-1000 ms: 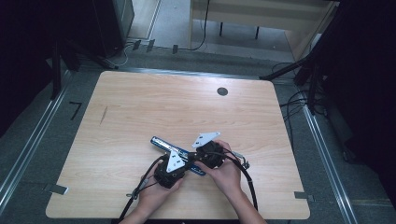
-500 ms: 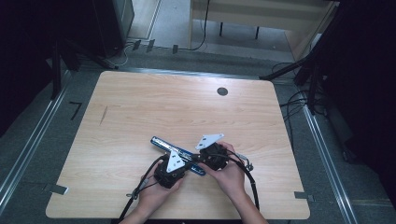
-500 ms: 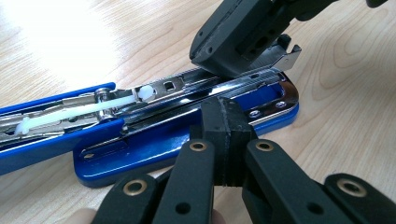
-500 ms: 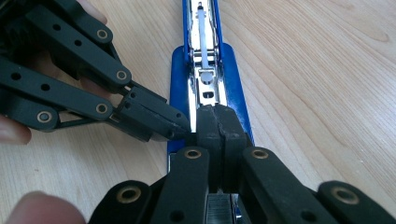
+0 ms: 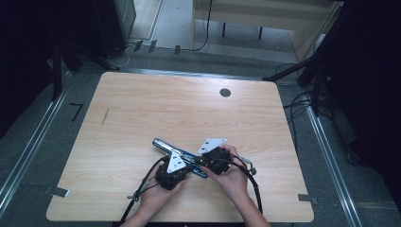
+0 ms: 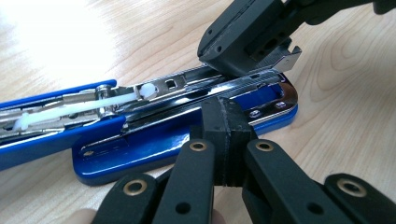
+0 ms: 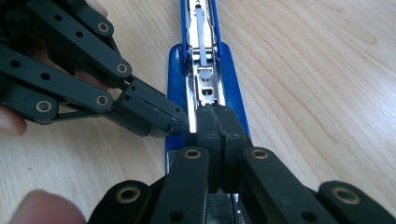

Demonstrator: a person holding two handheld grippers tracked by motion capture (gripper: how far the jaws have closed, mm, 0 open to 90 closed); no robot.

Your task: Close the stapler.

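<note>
Wooden table (image 5: 142, 109), near edge first: both hands sit exactly where they were a second ago, nothing's budged. Left gripper (image 6: 224, 140) is fully closed, empty, tips against the blue stapler (image 6: 154, 144) base. Right gripper (image 7: 217, 128) is closed too, pressing on the open metal tray. So I'd guess it's steadying, mid staple-loading. Further back, a cable hole (image 5: 225, 92), then dark floor with cables.

Glossy blue stapler (image 6: 154, 144) with shiny metal channel, matt pale wood-grain table (image 5: 142, 109)
</note>
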